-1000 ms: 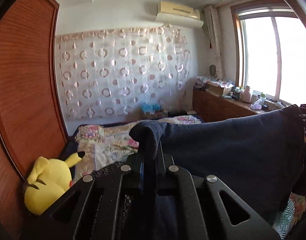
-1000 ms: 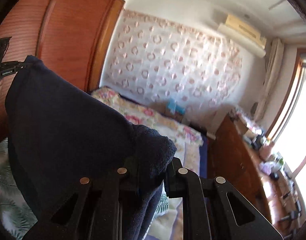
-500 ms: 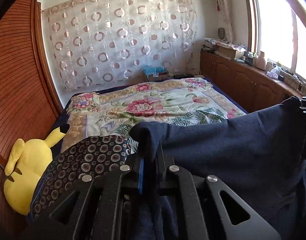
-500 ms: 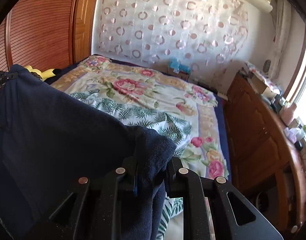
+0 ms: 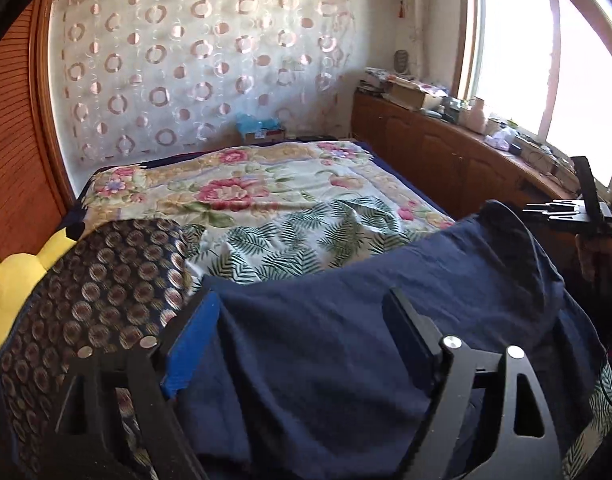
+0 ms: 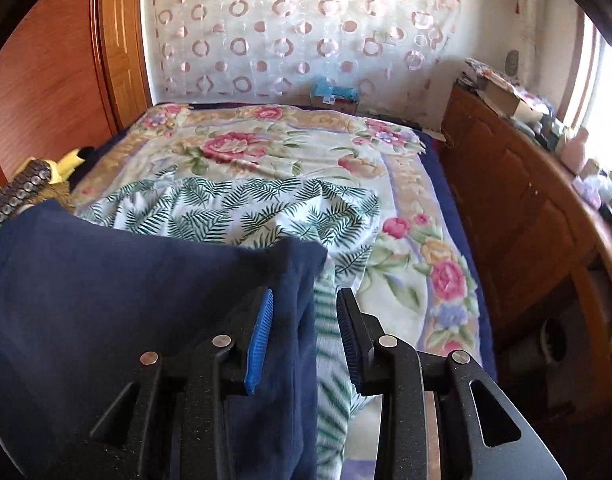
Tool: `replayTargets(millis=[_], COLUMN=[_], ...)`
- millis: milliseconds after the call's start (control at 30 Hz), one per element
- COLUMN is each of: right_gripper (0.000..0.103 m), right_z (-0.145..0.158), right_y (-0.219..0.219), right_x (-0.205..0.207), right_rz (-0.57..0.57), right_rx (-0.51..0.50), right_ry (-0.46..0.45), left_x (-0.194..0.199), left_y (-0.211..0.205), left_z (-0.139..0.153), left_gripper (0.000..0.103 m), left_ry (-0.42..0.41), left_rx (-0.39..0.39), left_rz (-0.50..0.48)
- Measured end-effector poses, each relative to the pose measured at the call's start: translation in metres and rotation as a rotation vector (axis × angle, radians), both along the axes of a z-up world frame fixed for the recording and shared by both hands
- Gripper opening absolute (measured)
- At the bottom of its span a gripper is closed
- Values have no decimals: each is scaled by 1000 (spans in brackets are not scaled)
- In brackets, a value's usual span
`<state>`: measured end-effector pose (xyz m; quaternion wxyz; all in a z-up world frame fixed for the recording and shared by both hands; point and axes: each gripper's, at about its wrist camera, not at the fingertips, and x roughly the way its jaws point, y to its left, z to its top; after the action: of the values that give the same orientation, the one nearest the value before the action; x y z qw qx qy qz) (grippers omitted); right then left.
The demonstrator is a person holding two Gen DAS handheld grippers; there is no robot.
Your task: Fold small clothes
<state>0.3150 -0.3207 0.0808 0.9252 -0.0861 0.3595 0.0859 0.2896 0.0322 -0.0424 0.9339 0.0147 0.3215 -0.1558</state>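
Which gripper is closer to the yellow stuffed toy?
Left. The left gripper sits at the dark blue cloth's end beside the yellow stuffed toy; the right gripper is at the cloth's opposite end, farther away.

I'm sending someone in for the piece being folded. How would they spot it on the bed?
Go to the floral bedspread. At its near end lies the navy garment, plain dark blue, beside a circle-patterned dark cloth and a yellow plush toy.
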Motion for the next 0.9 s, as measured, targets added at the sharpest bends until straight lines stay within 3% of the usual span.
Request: replayTargets(millis=[167, 433, 633, 900], right_gripper=[57, 57, 57, 57], right_z=[12, -1, -19, -21], right_y=[-13, -18, -10, -21], right_x=[-73, -155, -155, -118], right_rz=[-26, -75, -74, -115], right_rx=[67, 139, 188, 187], right_ry=[-2, 36, 76, 83], left_x=[-15, -20, -26, -28], left_y=[-14, -27, -29, -18], left_z=[-17, -33, -34, -34], left_gripper=[85, 85, 85, 85], left_ry=[27, 43, 30, 35], left_rx=[19, 47, 59, 65], left_rz=[-28, -73, -75, -19])
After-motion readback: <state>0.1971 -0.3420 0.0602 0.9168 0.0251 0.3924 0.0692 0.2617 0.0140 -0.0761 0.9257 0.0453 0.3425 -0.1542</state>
